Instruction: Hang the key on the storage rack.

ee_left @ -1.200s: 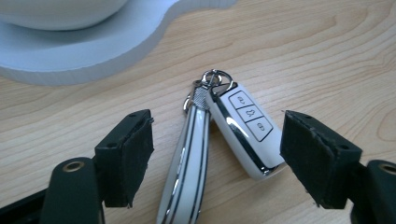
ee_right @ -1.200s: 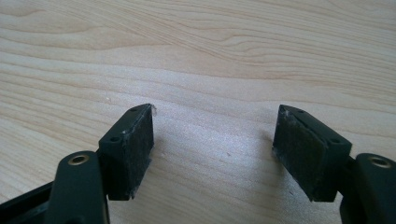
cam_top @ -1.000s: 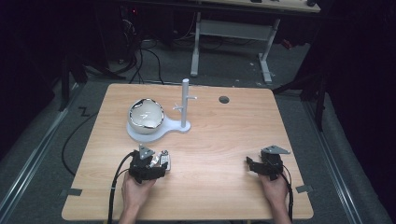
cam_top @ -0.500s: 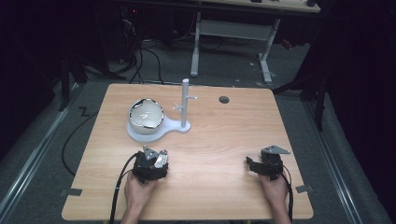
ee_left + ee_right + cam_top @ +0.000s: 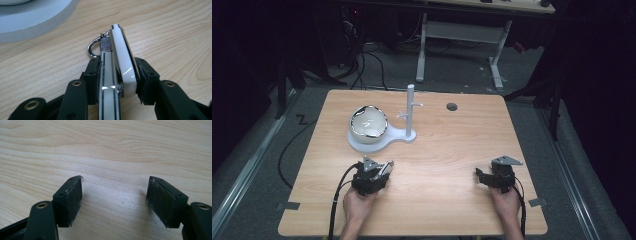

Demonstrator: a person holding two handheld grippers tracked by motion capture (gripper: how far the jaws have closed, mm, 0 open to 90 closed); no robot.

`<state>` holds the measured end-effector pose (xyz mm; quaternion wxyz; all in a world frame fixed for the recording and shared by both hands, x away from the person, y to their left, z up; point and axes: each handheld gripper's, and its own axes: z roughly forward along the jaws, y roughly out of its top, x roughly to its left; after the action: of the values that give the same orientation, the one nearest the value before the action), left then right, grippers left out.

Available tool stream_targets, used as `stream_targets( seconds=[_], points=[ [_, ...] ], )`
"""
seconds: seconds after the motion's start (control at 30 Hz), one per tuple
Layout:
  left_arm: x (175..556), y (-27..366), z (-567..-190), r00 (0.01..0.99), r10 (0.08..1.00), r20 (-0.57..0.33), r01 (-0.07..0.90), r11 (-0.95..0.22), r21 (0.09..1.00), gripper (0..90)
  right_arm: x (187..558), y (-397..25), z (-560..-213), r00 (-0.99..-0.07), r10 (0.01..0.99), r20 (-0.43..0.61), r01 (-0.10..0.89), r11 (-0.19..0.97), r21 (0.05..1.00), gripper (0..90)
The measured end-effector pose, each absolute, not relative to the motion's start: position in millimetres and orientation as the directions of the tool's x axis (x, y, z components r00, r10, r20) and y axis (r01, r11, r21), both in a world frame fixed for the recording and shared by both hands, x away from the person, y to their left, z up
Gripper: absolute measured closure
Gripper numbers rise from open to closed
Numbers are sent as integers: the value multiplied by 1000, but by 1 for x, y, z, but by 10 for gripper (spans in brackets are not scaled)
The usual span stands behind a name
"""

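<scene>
At a wooden table (image 5: 437, 150), the left gripper (image 5: 117, 75) pinches a white key fob (image 5: 123, 60) with a metal clasp (image 5: 94, 46), held just above the near-left tabletop, close to the rounded edge of a white stand base (image 5: 37, 21). The right gripper (image 5: 113, 200), jaws spread wide and holding nothing, rests near the front right corner. Bare wood lies open between the hands; a white bowl (image 5: 368, 123) sits on the stand beside its upright post (image 5: 410, 107)

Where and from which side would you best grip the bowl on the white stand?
Probably the bowl at its near rim, from above: it sits upright and open on the stand's round base. The post crowds its right side, so approach from the person's side.
</scene>
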<state>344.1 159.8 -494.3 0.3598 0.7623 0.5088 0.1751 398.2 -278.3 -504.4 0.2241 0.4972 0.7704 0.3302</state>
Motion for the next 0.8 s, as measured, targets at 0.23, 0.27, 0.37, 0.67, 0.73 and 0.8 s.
stream_targets(
  seconds=[0.23, 0.27, 0.37, 0.67, 0.73, 0.8],
  points=[
    [340, 164, -483, 434, 892, -126, 632, -202, 748, 600, 398, -278, -504, -405, 914, -17, 618, 287, 732, 290],
    [340, 164, -481, 437, 890, -126, 627, -201, 753, 600, 398, -278, -504, -405, 914, -17, 618, 288, 732, 290],
    [339, 166, -472, 444, 885, -140, 615, -188, 766, 600, 398, -278, -504, -405, 914, -17, 618, 287, 732, 290],
    [344, 163, -454, 474, 868, -151, 589, -185, 787, 602, 398, -279, -504, -406, 914, -15, 618, 287, 732, 289],
    [345, 162, -450, 479, 864, -155, 584, -182, 791, 602, 398, -279, -504, -406, 914, -15, 618, 287, 732, 289],
    [348, 162, -448, 485, 858, -172, 580, -168, 797, 603, 398, -279, -504, -407, 914, -15, 618, 287, 732, 289]
  ],
)
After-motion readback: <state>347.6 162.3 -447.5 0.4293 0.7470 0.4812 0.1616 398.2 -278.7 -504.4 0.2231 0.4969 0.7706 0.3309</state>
